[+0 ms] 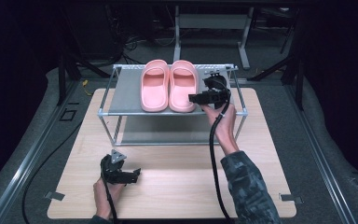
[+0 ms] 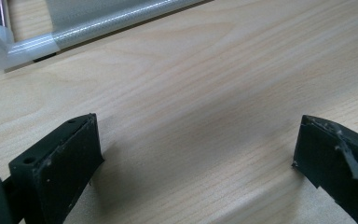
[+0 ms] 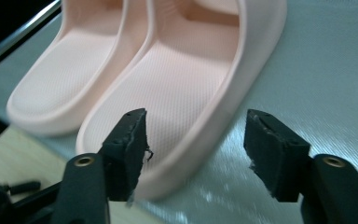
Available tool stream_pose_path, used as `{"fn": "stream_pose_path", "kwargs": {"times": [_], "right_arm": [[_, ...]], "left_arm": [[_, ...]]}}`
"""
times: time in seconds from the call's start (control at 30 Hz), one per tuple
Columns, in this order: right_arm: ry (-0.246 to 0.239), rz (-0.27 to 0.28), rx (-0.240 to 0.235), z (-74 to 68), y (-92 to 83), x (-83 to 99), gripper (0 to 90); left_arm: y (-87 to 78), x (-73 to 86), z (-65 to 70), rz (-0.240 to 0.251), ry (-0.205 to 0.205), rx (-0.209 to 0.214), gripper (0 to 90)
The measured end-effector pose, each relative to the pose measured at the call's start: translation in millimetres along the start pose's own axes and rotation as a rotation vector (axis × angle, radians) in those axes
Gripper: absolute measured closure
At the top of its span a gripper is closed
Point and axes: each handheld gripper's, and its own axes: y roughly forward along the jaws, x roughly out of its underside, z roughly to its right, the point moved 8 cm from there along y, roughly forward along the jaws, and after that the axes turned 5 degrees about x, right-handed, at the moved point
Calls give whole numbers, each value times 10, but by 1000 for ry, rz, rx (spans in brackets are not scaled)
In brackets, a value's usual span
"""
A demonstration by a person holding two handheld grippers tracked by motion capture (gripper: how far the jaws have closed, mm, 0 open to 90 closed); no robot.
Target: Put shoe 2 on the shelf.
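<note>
Slipper (image 3: 177,93) risk: the right gripper's (image 3: 196,154) half-open, empty jaws straddle its side wall (near the shelf's (image 3: 335,84) front edge) and could drag it off.

Left gripper (image 2: 196,163) gapes wide, empty.

From my right gripper view, both pink slippers (image 3: 177,88) are cut off by the top edge, so I cannot see their straps or toes. My left gripper view clips the shelf rack (image 2: 98,23) to one corner joint.
</note>
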Motion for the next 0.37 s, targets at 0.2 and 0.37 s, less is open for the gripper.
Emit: {"fn": "stream_pose_path", "kwargs": {"times": [0.2, 0.37], "right_arm": [[-138, -26, 0, -29, -390, 410, 177], [-175, -27, 15, 81, -559, 892, 143]], "left_arm": [[0, 0, 1, 0, 0, 0, 4], [1, -1, 1, 0, -1, 0, 4]]}}
